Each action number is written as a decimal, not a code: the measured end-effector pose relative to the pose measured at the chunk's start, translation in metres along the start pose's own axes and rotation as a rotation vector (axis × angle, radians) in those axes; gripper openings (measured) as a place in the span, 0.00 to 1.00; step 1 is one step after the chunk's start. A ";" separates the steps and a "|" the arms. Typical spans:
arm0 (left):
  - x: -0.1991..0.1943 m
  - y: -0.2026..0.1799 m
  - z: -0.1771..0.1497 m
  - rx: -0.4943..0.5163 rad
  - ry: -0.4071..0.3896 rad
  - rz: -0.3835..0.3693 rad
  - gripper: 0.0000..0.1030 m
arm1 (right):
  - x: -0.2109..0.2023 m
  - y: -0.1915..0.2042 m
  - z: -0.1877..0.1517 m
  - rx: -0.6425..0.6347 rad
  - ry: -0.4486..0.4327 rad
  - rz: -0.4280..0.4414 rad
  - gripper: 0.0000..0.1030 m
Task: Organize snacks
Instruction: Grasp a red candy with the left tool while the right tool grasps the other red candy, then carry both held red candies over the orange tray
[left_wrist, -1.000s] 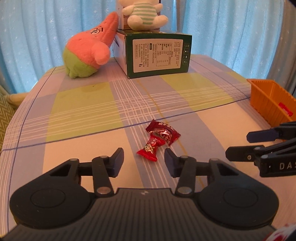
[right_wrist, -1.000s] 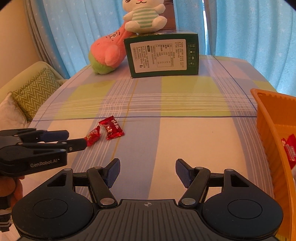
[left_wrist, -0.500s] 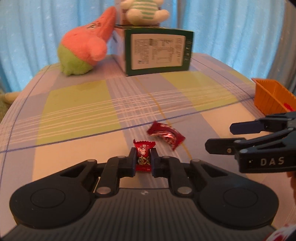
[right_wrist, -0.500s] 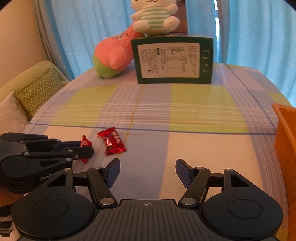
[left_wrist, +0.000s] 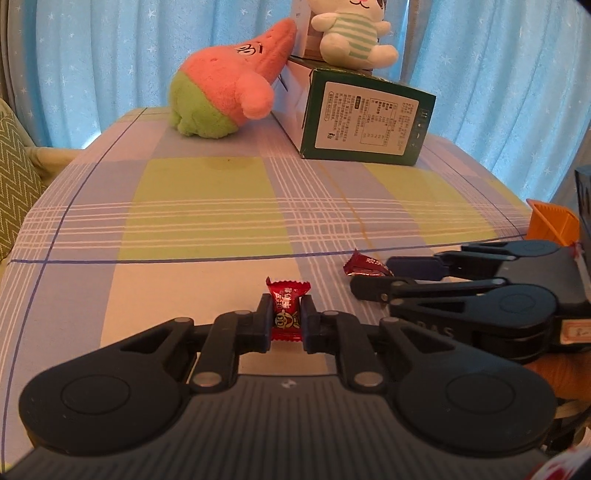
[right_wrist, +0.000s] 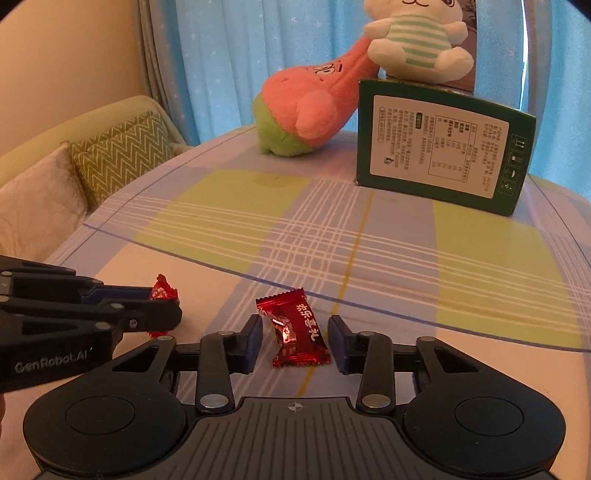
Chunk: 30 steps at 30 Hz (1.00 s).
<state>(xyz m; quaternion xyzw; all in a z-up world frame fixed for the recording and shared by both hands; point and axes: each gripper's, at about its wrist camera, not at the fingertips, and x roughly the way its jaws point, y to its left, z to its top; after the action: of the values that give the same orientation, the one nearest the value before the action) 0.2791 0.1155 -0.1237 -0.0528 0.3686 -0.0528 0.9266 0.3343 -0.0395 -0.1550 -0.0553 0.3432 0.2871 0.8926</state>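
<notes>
A small red wrapped candy (left_wrist: 286, 314) stands upright between the pads of my left gripper (left_wrist: 285, 323), which is shut on it just above the checked tablecloth (left_wrist: 207, 221). From the right wrist view the same left gripper (right_wrist: 166, 304) comes in at the left with that candy (right_wrist: 162, 293) in its tips. A second, larger red candy (right_wrist: 295, 332) lies flat on the cloth between the fingers of my right gripper (right_wrist: 295, 343). Its jaws are closing, with narrow gaps still showing beside the wrapper. The left wrist view shows the right gripper (left_wrist: 371, 276) around this candy (left_wrist: 364, 266).
An orange basket (left_wrist: 550, 221) sits at the table's right edge behind the right gripper. At the back stand a green box (right_wrist: 439, 147), a pink and green plush (right_wrist: 310, 107) and a white plush (right_wrist: 417, 37). A sofa with cushions (right_wrist: 122, 151) lies off the left edge.
My left gripper shut on the small candy, which now stands upright in its pads. The right gripper moved left to the second candy and its jaws narrowed around it.
</notes>
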 end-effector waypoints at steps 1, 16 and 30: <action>0.000 -0.001 0.000 0.000 0.002 -0.002 0.13 | 0.001 0.001 0.000 -0.009 0.000 -0.006 0.31; -0.026 -0.025 -0.012 0.018 0.040 -0.003 0.13 | -0.066 0.006 -0.023 0.108 0.031 -0.089 0.24; -0.127 -0.066 -0.040 -0.062 0.030 0.020 0.13 | -0.182 0.032 -0.053 0.184 0.017 -0.120 0.24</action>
<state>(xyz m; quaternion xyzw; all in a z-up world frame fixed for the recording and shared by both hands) 0.1562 0.0653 -0.0577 -0.0772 0.3843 -0.0330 0.9194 0.1769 -0.1149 -0.0744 0.0042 0.3717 0.2001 0.9065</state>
